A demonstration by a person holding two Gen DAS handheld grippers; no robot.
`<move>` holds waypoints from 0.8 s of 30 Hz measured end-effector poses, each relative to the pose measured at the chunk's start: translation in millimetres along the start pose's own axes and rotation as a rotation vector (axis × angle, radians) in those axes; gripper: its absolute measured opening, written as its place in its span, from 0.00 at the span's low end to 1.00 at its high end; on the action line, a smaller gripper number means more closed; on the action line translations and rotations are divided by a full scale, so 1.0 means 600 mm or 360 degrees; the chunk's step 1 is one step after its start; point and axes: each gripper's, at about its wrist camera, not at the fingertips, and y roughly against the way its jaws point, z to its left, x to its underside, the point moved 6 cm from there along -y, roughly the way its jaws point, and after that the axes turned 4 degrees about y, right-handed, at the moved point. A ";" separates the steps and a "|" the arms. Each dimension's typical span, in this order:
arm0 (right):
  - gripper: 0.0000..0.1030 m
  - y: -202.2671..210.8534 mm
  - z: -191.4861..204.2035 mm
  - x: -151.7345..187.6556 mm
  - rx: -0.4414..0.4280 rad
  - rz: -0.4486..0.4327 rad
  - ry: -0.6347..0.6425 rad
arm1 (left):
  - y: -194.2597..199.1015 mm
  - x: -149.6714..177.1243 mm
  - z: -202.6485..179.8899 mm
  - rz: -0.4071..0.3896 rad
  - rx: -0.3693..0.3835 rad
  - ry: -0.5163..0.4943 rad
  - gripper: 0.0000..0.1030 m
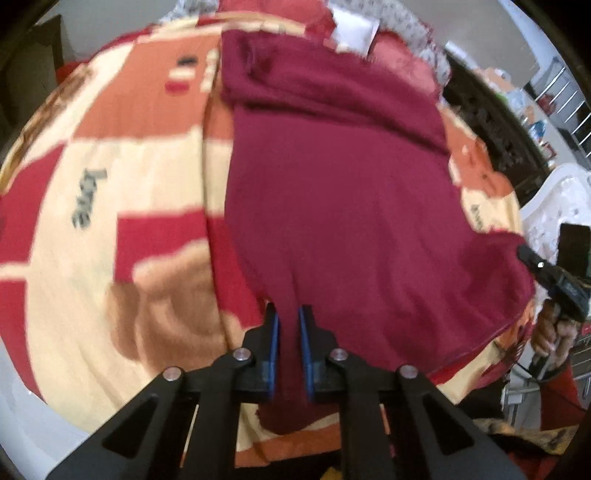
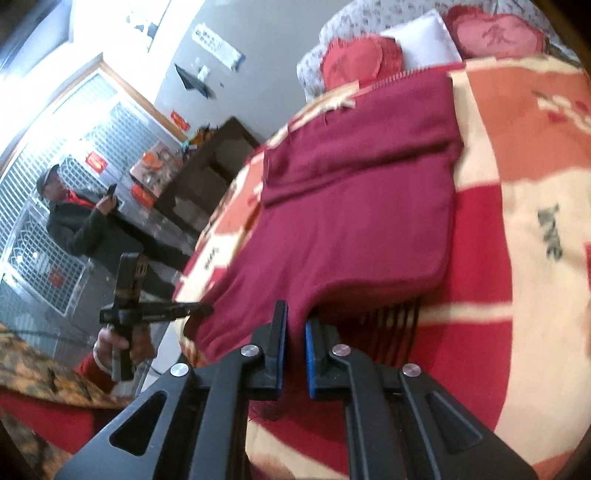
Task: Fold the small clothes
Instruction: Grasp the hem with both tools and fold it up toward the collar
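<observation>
Maroon garment [image 1: 332,177] spread on patterned bed blanket [image 1: 110,229], long axis running away from both grippers. Near hem pinched by left hand-held gripper [image 1: 289,321] and right hand-held gripper [image 2: 295,325], each clamping cloth at its own corner.

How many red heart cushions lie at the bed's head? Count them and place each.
2: one heart cushion left of the white pillow, the other right of it. More may be hidden.
</observation>
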 end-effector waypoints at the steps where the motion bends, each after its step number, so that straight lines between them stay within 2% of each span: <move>1: 0.28 0.000 -0.002 -0.011 0.0007 -0.0025 0.0003 | 0.012 -0.015 0.002 -0.0041 0.0018 0.0009 0.10; 5: 0.28 0.002 -0.012 -0.060 0.0063 -0.0134 0.0021 | 0.034 -0.077 0.000 -0.0194 0.0013 0.0017 0.08; 7: 0.28 -0.005 -0.019 -0.094 0.0094 -0.0192 0.0030 | 0.035 -0.111 -0.008 -0.0258 0.0043 0.0024 0.08; 11: 0.28 -0.013 -0.036 -0.161 0.0133 -0.0274 0.0025 | 0.021 -0.185 -0.027 -0.0367 0.0019 -0.0029 0.08; 16: 0.28 -0.040 -0.068 -0.254 0.0235 -0.0322 0.0007 | 0.002 -0.279 -0.032 -0.0446 -0.0005 -0.0042 0.08; 20: 0.28 -0.077 -0.122 -0.315 0.0309 -0.0331 -0.0096 | -0.020 -0.365 -0.020 -0.0505 -0.0039 0.0006 0.08; 24: 0.28 -0.114 -0.177 -0.358 0.0371 -0.0325 -0.0197 | -0.059 -0.444 -0.003 -0.0494 -0.0056 0.0069 0.08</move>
